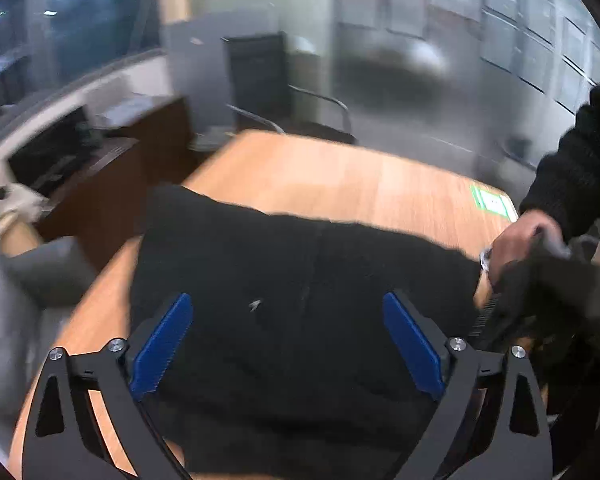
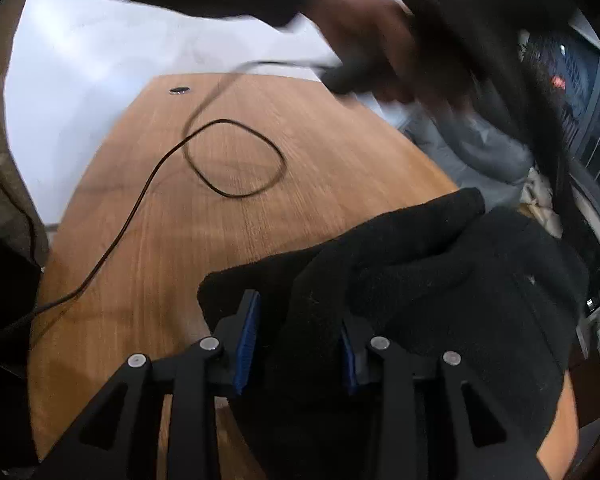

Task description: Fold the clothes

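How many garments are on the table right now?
1: the black garment on the wooden table, under the open left gripper, gathered in the right gripper. Grey fabric beside the table may be another.

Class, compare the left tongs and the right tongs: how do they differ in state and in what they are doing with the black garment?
The left tongs are spread wide, gripping nothing; the right tongs are narrower, with a fold of the black garment between their pads. The left tongs hover over flat cloth; the right tongs hold bunched cloth. Both have blue pads on black arms.
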